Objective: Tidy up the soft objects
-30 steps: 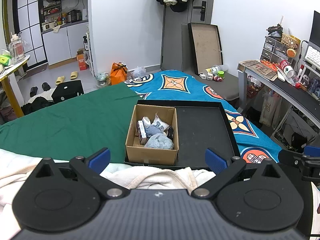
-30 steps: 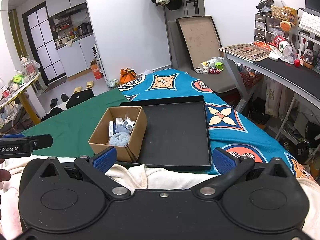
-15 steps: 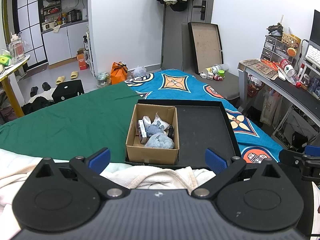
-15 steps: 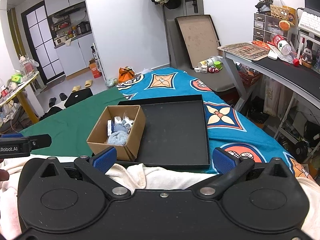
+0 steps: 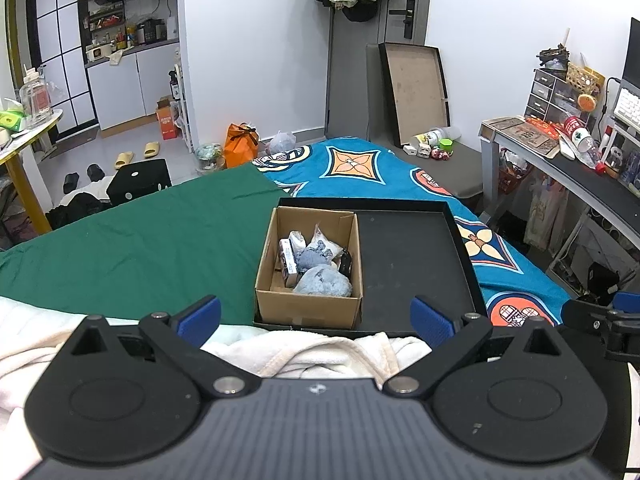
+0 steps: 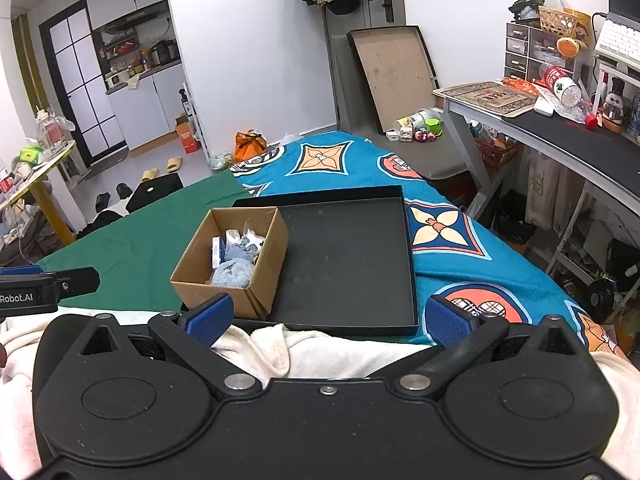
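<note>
I hold both left tongs (image 5: 316, 318) and right tongs (image 6: 329, 316) spread wide and empty above the white blanket (image 5: 304, 350), facing the cardboard box (image 5: 308, 308) of soft bundles in the black tray (image 5: 416, 260).

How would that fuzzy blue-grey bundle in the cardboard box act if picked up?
The blue-grey bundle looks fluffy and crumpled, so it would probably squash and droop. It likely weighs little. Resting loose in the cardboard box, it may unfold when lifted.

Only one bit of lettering was legible: white "Robot.AI", its start cut off by the frame edge, on the side of the left gripper (image 6: 44, 288) in the right wrist view. Bottle labels and box print on the desk were too small to read.
</note>
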`<state>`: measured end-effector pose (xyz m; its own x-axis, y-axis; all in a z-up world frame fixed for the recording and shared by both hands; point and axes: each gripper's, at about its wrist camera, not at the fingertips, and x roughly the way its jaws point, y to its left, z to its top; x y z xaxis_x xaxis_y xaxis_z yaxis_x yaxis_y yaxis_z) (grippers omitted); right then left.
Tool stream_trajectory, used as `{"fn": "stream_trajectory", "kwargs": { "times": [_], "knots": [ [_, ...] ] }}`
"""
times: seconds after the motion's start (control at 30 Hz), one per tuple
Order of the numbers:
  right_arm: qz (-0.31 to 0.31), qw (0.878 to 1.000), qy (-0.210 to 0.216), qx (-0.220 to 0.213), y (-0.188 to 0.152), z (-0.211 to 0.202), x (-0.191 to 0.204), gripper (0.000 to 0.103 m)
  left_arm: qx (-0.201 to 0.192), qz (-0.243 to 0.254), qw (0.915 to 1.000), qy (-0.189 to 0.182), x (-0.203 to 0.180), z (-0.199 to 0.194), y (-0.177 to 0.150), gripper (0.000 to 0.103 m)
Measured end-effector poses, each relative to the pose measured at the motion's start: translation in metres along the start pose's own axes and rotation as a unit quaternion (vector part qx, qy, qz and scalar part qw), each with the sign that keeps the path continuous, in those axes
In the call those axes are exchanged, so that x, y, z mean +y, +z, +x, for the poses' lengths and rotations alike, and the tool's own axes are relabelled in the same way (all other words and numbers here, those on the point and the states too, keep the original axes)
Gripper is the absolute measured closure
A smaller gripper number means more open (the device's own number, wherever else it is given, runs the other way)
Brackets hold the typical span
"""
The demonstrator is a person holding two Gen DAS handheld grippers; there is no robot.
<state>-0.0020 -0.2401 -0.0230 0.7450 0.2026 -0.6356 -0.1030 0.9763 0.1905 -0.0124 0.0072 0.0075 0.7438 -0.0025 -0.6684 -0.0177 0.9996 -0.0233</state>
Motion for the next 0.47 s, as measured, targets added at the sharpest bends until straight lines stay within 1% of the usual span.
{"fn": "stream_trajectory", "kwargs": {
  "times": [0.1, 0.23, 0.47],
  "knots": [
    [0.000, 1.000, 0.000, 0.002, -0.0010, 0.0017, -0.0014, 0.000, -0.001, 0.003, 1.0000, -0.002, -0.0005, 0.0003, -0.0006, 0.003],
    [0.002, 1.000, -0.002, 0.009, -0.0022, 0.0045, -0.0025, 0.000, -0.015, 0.006, 0.9999, 0.004, -0.0034, -0.0021, -0.0031, 0.003],
    [0.004, 1.000, -0.002, 0.011, -0.0019, 0.0050, -0.0032, 0.000, -0.016, 0.005, 0.9999, 0.002, -0.0050, 0.0001, -0.0050, 0.003]
  ]
}}
